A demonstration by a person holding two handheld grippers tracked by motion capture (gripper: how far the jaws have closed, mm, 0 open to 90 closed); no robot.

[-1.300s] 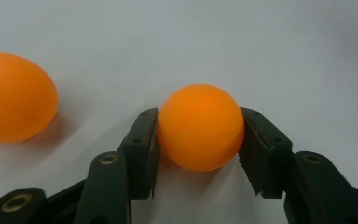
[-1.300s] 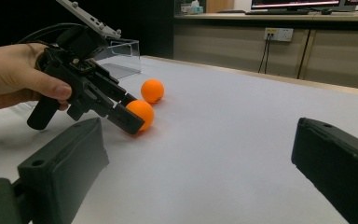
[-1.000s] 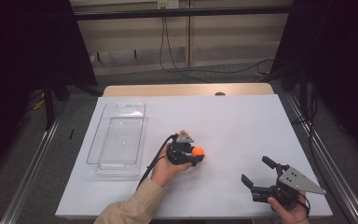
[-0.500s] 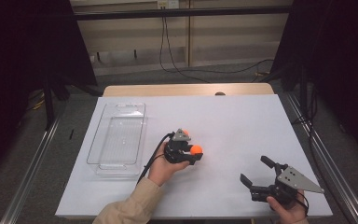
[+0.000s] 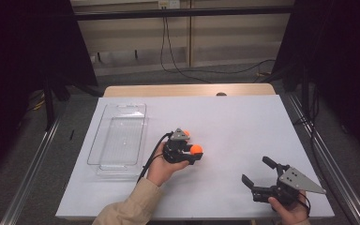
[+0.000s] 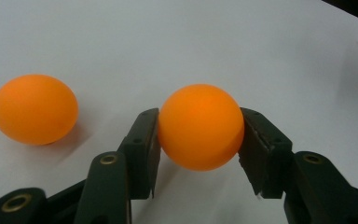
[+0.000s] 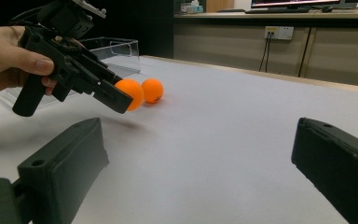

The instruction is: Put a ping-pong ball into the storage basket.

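So the left gripper (image 6: 199, 140) has its two black jaws clamped on a small round orange ball (image 6: 200, 127), one pad pressing on each side of it, and the ball sits right at the tips. From the right gripper view you can see that same held ball (image 7: 129, 94) is lifted a bit off the white table (image 7: 223, 140), with its shadow underneath, and the gripper is angled downward in the person's left hand (image 7: 2, 58). A second orange ball (image 6: 35, 109) rests on the table just beyond and to the left of the jaws, near the held one but not touching it as far as I can tell. The clear plastic rectangular tray (image 5: 117, 139) lies off to the left of the left gripper, apart from it. The right gripper (image 5: 260, 174) sits near the person's edge of the table, well apart from the balls, with its jaws spread wide and nothing between them.
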